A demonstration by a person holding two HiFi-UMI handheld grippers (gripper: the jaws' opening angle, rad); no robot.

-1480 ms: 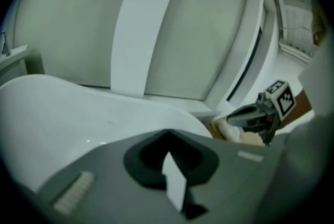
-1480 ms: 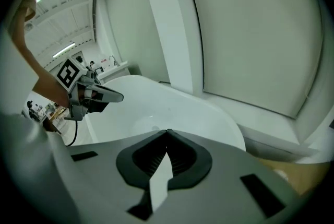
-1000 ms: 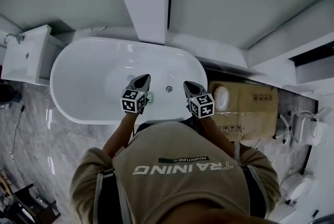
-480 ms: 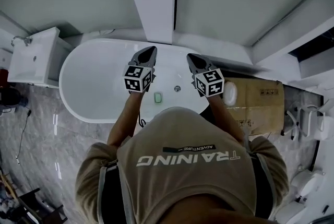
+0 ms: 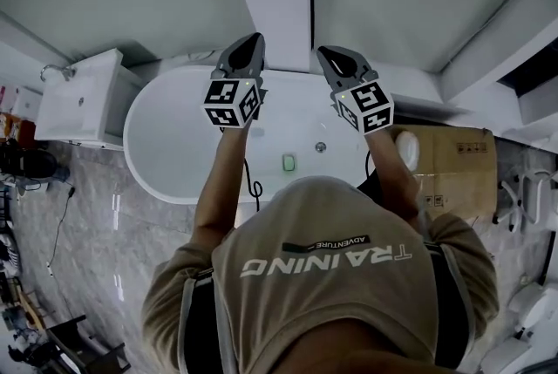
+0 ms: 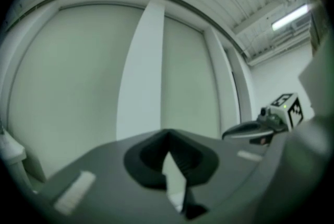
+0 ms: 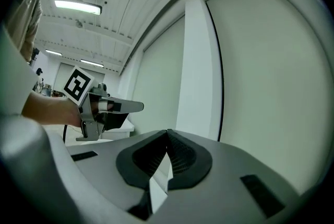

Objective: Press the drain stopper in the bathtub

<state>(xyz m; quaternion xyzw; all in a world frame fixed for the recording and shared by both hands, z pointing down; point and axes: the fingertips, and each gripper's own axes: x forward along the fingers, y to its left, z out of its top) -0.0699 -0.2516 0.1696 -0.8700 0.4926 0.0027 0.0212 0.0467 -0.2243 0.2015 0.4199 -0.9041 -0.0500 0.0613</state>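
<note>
The white bathtub (image 5: pixel 174 137) has a cardboard box (image 5: pixel 453 159) at its right end. Over its far rim the left gripper (image 5: pixel 248 45) and right gripper (image 5: pixel 330 57) are held side by side, each with jaws closed tip to tip on nothing. The round drain stopper (image 5: pixel 320 147) sits in the tub floor toward the right end, beside a small green square (image 5: pixel 289 161).
</note>
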